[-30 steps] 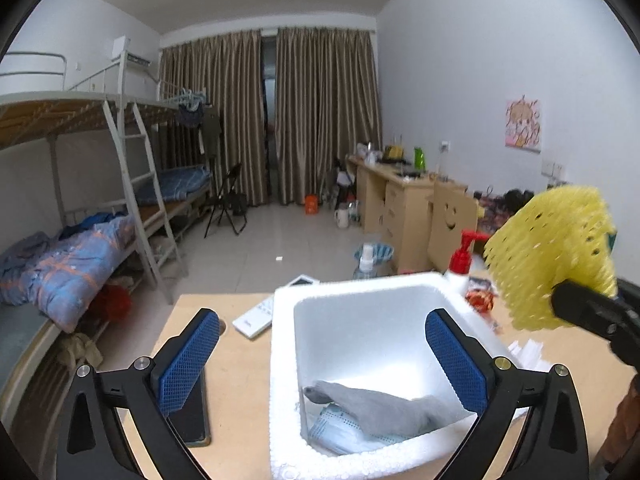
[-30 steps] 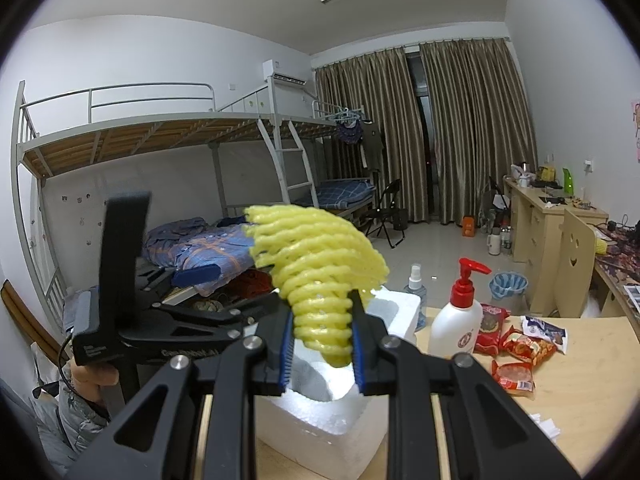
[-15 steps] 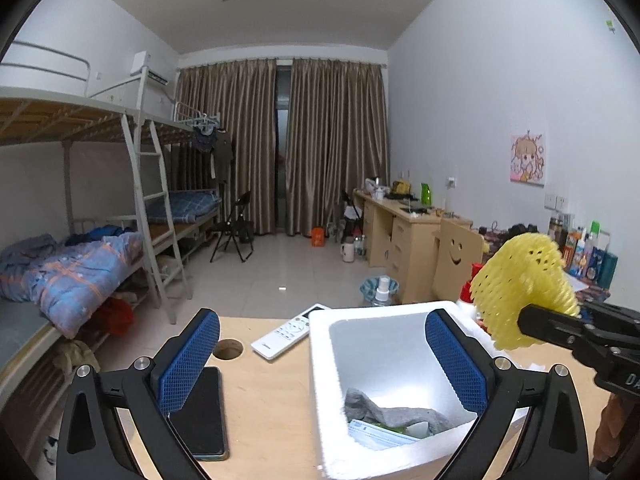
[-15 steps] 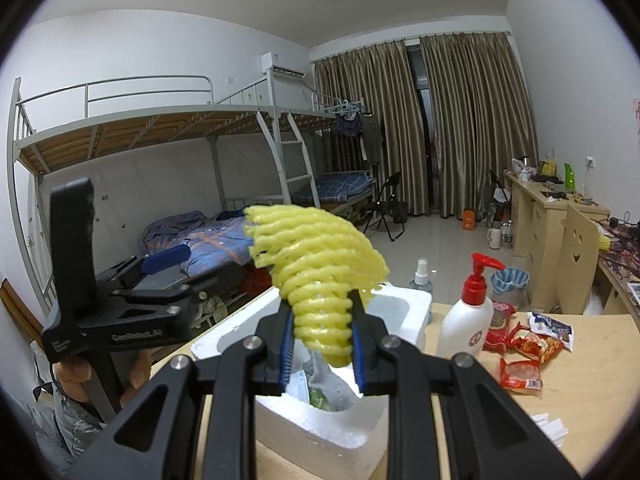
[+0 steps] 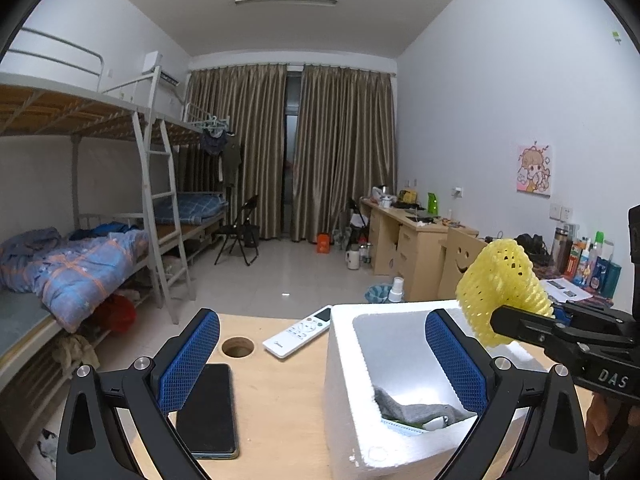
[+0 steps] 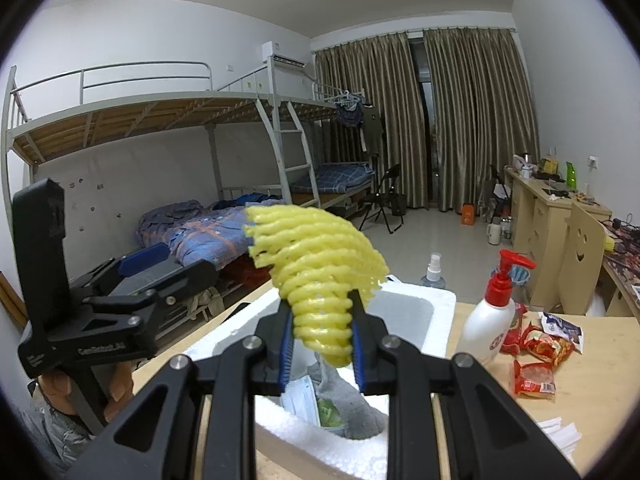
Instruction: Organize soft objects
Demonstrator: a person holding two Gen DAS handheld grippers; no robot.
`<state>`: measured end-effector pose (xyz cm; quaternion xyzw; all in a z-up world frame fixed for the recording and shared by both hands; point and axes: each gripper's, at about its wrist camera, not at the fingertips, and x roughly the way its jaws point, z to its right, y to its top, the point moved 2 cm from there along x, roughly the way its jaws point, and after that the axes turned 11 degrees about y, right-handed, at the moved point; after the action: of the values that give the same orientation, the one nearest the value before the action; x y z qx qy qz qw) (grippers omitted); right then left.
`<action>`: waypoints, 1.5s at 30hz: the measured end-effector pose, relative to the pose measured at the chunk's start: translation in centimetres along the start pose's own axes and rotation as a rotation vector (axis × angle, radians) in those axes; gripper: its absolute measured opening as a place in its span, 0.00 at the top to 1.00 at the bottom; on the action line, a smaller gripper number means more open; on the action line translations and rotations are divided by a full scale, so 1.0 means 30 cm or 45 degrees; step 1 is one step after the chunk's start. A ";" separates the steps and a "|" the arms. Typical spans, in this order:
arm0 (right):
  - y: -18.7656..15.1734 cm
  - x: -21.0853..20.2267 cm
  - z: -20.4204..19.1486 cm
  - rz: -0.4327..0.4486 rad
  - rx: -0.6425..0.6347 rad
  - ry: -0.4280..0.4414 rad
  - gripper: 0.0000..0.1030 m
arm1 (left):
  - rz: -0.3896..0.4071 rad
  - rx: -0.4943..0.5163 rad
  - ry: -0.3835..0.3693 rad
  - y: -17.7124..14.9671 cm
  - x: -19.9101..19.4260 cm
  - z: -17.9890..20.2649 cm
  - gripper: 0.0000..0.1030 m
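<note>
Now my right gripper (image 6: 322,342) opens around the yellow foam net sleeve (image 6: 316,276), above the white styrofoam box (image 6: 404,320); my left gripper (image 5: 322,354) gapes empty.

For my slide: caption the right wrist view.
Right gripper, jaws opening, holds yellow foam net sleeve above white polystyrene box.

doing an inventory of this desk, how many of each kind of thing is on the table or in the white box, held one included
foam net: 1, between the right gripper's opening jaws
sock: 1, in the foam box
face mask: 1, in the box
remote: 1
phone: 1
pump bottle: 1
red snack packets: at least 3
total: at least 9
</note>
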<state>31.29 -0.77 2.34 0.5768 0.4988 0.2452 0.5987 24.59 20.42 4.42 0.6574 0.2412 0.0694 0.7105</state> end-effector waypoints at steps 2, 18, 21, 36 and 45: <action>-0.004 0.005 0.007 -0.005 0.003 0.004 0.57 | -0.003 -0.021 -0.005 -0.002 0.001 -0.006 0.00; -0.014 -0.013 0.009 0.008 0.025 0.007 0.31 | -0.009 -0.054 -0.033 -0.012 0.012 -0.009 0.00; -0.013 -0.023 0.005 0.032 0.036 0.028 0.28 | -0.007 -0.050 -0.042 -0.014 0.009 -0.009 0.00; -0.011 -0.047 -0.014 0.042 0.009 -0.011 0.23 | -0.010 -0.044 -0.034 -0.022 0.004 -0.004 0.00; -0.003 -0.086 -0.020 0.080 0.021 -0.024 0.17 | -0.006 -0.045 -0.073 -0.012 -0.035 0.005 0.00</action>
<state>29.74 -2.76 3.16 0.5993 0.4767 0.2543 0.5907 23.65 19.81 4.34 0.6459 0.2210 0.0533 0.7288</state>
